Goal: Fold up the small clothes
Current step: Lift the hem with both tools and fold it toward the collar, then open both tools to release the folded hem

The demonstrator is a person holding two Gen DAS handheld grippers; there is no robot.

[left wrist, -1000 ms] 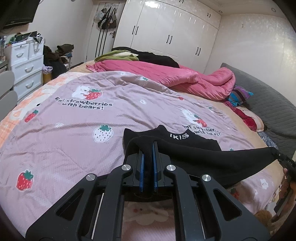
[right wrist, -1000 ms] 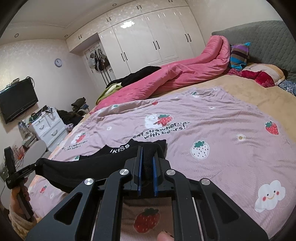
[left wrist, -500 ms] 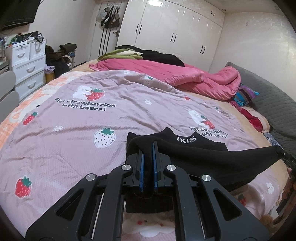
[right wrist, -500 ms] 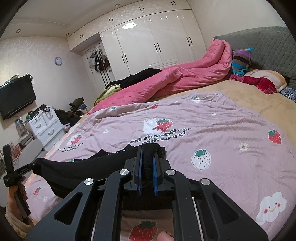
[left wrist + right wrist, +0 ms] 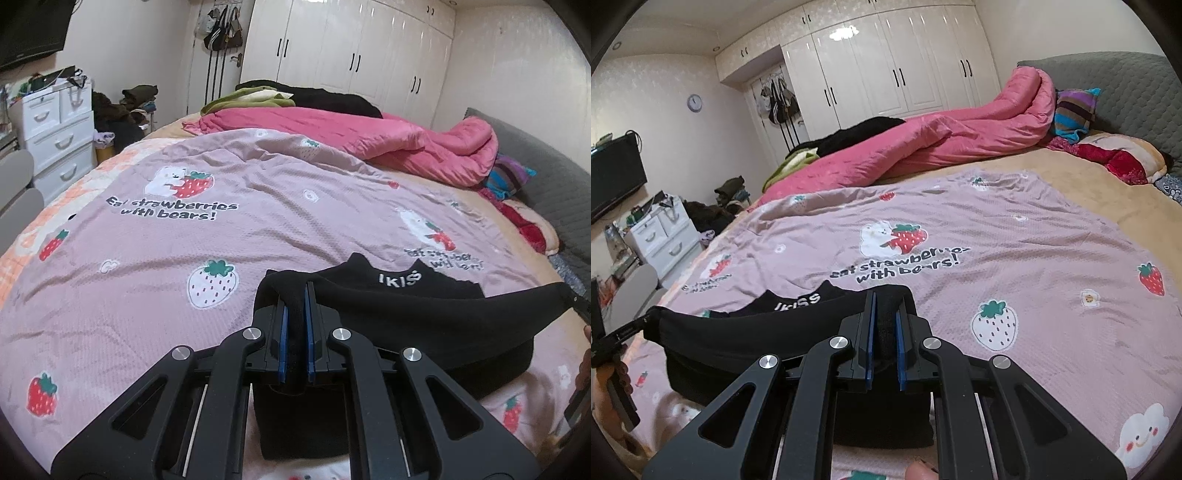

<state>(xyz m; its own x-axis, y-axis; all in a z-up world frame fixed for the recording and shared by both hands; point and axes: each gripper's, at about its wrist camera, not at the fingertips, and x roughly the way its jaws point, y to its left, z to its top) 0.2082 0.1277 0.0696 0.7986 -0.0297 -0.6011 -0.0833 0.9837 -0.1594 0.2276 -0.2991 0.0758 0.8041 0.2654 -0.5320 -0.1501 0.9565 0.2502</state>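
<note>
A small black garment point(image 5: 424, 314) with white lettering hangs stretched between my two grippers, just above the pink strawberry blanket point(image 5: 221, 240). My left gripper point(image 5: 294, 295) is shut on its left edge. My right gripper point(image 5: 884, 302) is shut on its right edge; the garment point(image 5: 757, 332) runs left from it to the other gripper. Its far edge with the lettering rests on the blanket. The lower part hangs under the grippers and is partly hidden.
A pink quilt point(image 5: 369, 140) and dark clothes lie bunched at the far side of the bed. Pillows point(image 5: 1108, 155) and a grey headboard point(image 5: 1126, 81) are to the right. White drawers point(image 5: 55, 129) stand left of the bed.
Both grippers have moved forward over the bed, carrying the held edge of the black garment toward its lettered far edge. Both stay shut on it.
</note>
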